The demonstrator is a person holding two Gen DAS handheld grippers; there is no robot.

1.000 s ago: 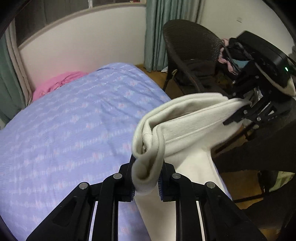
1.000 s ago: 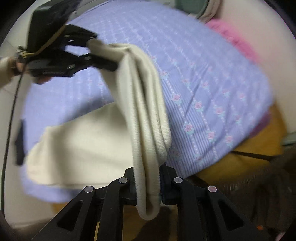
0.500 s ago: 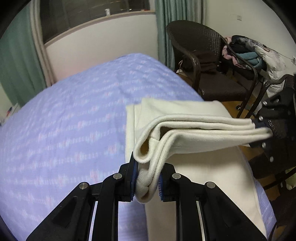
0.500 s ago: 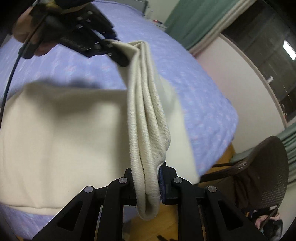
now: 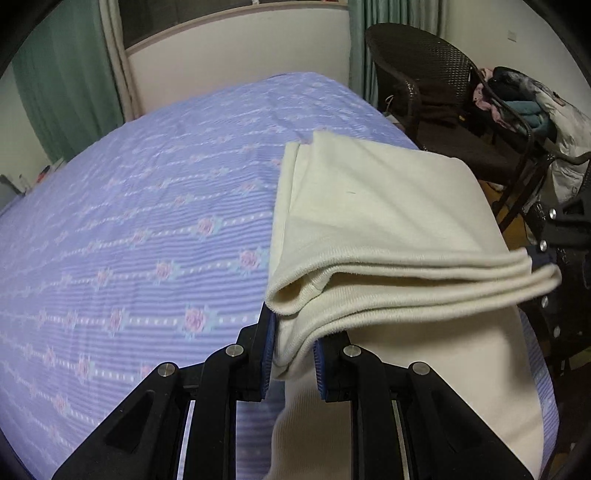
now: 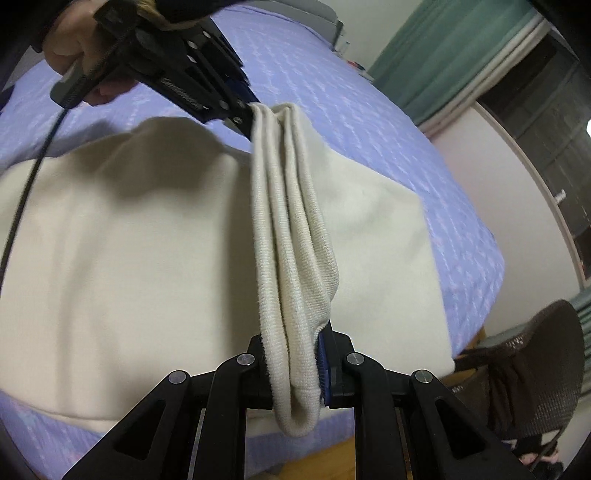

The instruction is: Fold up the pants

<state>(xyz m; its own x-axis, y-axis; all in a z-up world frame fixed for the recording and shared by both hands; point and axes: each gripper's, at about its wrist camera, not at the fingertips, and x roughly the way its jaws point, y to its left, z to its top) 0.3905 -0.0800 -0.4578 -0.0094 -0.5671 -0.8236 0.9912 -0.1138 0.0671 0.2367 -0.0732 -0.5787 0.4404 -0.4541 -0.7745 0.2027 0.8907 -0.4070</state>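
Note:
Cream knit pants (image 5: 369, 206) lie partly folded on a purple flowered bedsheet (image 5: 147, 221). My left gripper (image 5: 291, 354) is shut on one end of the pants' ribbed edge. My right gripper (image 6: 295, 373) is shut on the other end of the same edge (image 6: 291, 236), which stretches taut between them, a little above the cloth lying on the bed. The right gripper shows at the right of the left wrist view (image 5: 554, 254); the left gripper and the hand holding it show at the top left of the right wrist view (image 6: 207, 85).
The bed (image 6: 369, 96) fills both views. A dark wicker chair (image 5: 424, 85) stands by the bed's far right corner, with a second chair piled with clothes (image 5: 517, 99) beside it. Green curtains (image 5: 62, 85) and a window ledge (image 5: 236, 22) are behind. Wooden floor (image 6: 317, 465) lies beyond the bed's edge.
Both grippers have carried the held edge down and across the bed. The pants now lie flatter, with the upper layer folded over the lower one.

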